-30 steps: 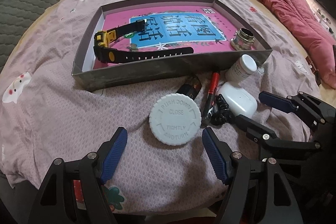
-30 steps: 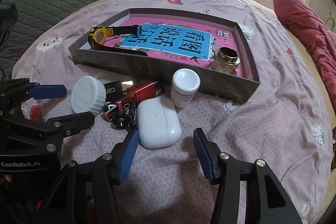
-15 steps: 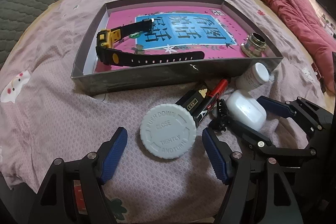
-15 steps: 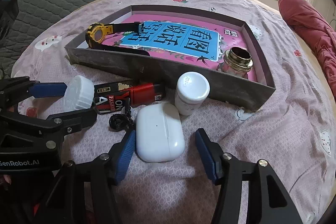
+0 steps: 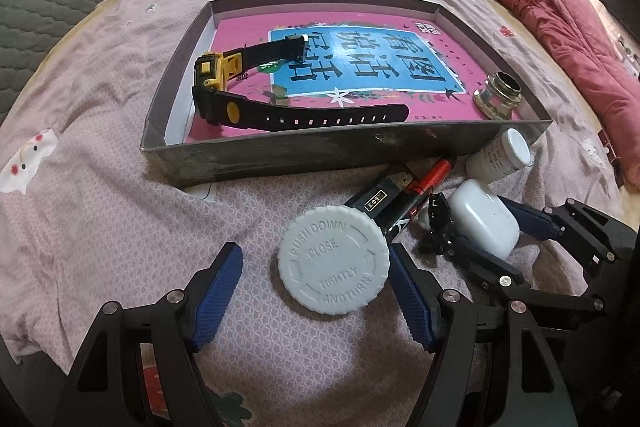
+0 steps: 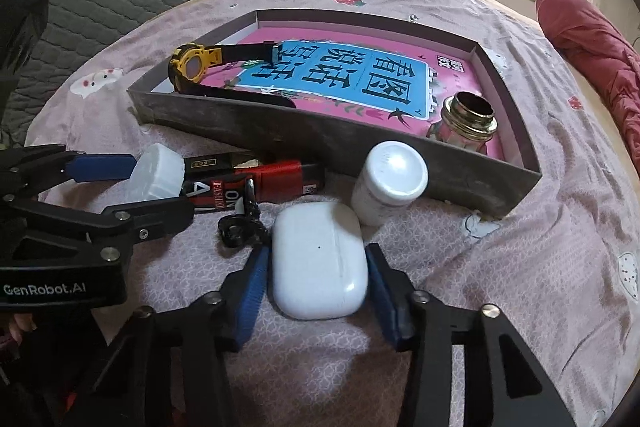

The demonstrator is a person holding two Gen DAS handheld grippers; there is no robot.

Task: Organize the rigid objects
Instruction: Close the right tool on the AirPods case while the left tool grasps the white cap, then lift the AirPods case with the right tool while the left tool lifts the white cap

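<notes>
In the left wrist view, I am holding my left gripper wide open around the ribbed white cap. The right pad is touching its rim and the left pad is standing apart, so closing now risks shoving the cap sideways into the red-and-black box.

In the right wrist view, I am closing my right gripper on the white earbud case lying on the bed, near the tray. Its smooth, rounded shell could squirt out, or the black clip beside it could snag.
</notes>
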